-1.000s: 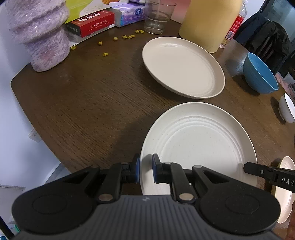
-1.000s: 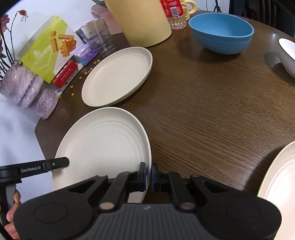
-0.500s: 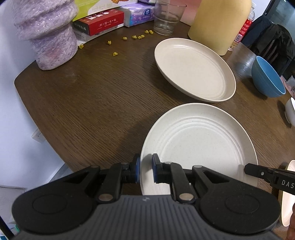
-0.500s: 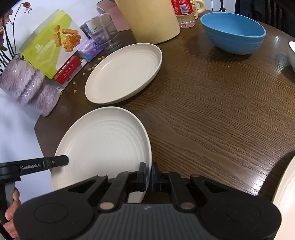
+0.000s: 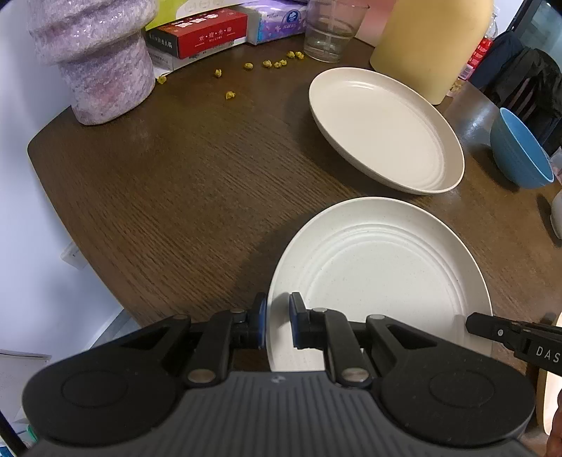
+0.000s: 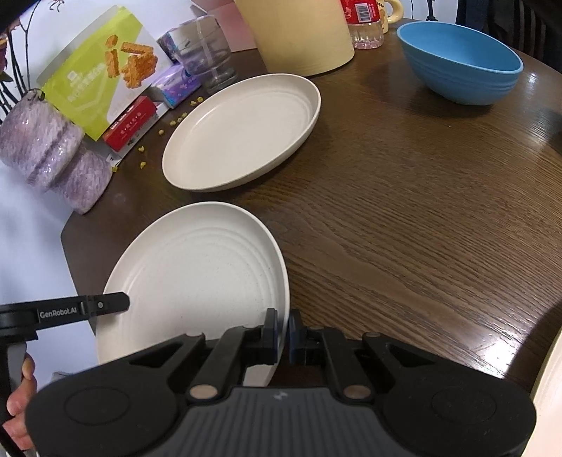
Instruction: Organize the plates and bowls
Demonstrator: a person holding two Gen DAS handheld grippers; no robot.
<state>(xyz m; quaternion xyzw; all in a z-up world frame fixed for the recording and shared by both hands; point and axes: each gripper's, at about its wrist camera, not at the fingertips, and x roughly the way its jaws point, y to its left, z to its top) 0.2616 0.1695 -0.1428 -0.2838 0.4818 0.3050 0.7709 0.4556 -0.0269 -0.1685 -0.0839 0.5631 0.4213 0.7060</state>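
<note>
A cream ridged plate (image 5: 379, 277) is held above the dark wood table by both grippers. My left gripper (image 5: 275, 323) is shut on its left rim. My right gripper (image 6: 282, 332) is shut on its right rim; the plate also shows in the right wrist view (image 6: 196, 274). A second cream plate (image 5: 383, 130) lies on the table just beyond it, also in the right wrist view (image 6: 242, 130). A blue bowl (image 6: 460, 61) stands at the far right, also in the left wrist view (image 5: 520, 151).
A purple vase (image 5: 102, 59), snack boxes (image 5: 200, 35), a tissue pack (image 5: 281, 19), a glass (image 5: 330, 31) and a yellow canister (image 5: 428, 42) line the table's back. Yellow crumbs (image 5: 230, 95) lie near them. Another cream plate's edge (image 6: 548, 379) shows at the right.
Both grippers have carried the held plate forward, closer to the second plate on the table. The back objects loom larger. The grip has not changed.
</note>
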